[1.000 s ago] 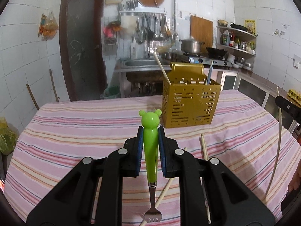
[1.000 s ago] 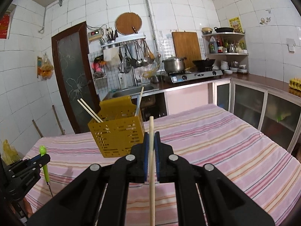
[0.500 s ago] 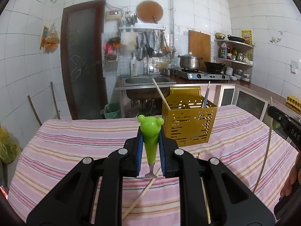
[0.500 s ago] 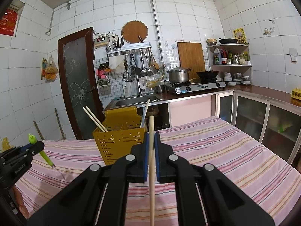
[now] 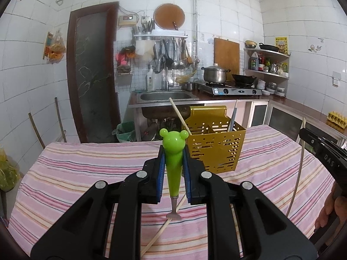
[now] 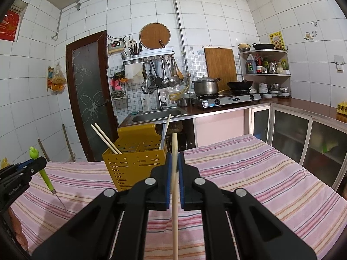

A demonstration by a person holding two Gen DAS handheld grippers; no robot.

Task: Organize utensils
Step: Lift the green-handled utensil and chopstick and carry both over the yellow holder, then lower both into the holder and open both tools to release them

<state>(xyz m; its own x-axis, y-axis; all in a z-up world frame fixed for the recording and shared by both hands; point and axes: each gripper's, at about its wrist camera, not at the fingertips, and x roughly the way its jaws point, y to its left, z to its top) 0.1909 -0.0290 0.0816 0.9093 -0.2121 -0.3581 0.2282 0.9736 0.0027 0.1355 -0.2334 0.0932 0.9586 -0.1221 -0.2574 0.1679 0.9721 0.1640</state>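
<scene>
- White-tiled kitchen walls, a sink and a stove stand behind the striped bench (image 5: 86, 169) you are working over.
- You are mid-carry, as I judge it: each hand has a utensil lifted, and neither has reached the yellow caddy (image 5: 213, 145) yet.
- Your left hand-held gripper (image 5: 173, 173) is clenched on the green fork (image 5: 172, 162) by its bear-headed handle, which sticks up past the pads while the metal tines hang below, clear of the cloth. The caddy stands just ahead of it, slightly to its right.
- Your right hand-held gripper (image 6: 175, 184) is closed tight on a wooden chopstick (image 6: 174, 195), held near upright; the caddy (image 6: 134, 164) sits ahead and to its left.
- Next, probably bring one utensil over a caddy compartment, tip it more upright, lower it in and release.
- Two chopsticks (image 6: 106, 139) already lean in the caddy's left compartment, so the held one likely belongs there.
- Another loose chopstick (image 5: 160, 231) lies on the bench beneath your left hand-held gripper.
</scene>
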